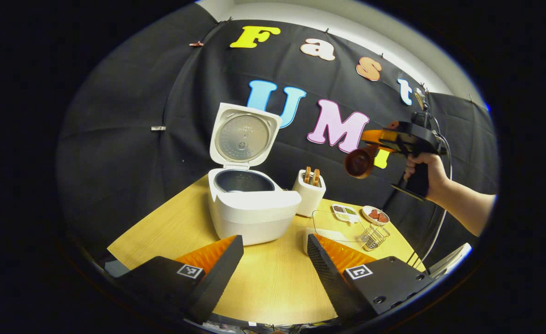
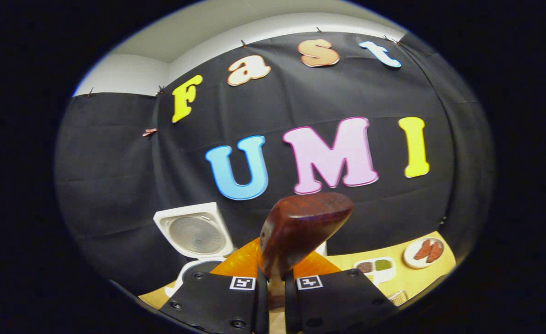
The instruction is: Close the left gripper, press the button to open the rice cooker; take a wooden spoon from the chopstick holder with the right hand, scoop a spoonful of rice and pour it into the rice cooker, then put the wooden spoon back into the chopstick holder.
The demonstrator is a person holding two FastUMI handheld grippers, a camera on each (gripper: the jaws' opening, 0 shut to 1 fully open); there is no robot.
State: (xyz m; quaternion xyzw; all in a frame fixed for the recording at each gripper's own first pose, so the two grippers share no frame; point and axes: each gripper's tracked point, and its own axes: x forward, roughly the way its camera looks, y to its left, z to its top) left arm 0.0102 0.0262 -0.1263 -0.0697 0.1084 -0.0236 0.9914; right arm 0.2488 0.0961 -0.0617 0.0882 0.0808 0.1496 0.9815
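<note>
Above the table [image 1: 273,283], right gripper [image 2: 273,290] clamps the wooden spoon [image 2: 300,227].

Rice cooker [image 1: 249,211] on table [image 1: 273,283], lid up, w/ chopstick holder [image 1: 309,192] just beside it on its right. Two dishes [image 1: 345,212] further right. Wooden spoon [image 1: 359,162] up in air above holder, in right gripper [image 1: 378,141].

wooden spoon [image 2: 300,232] handle hidden between jaws
</note>
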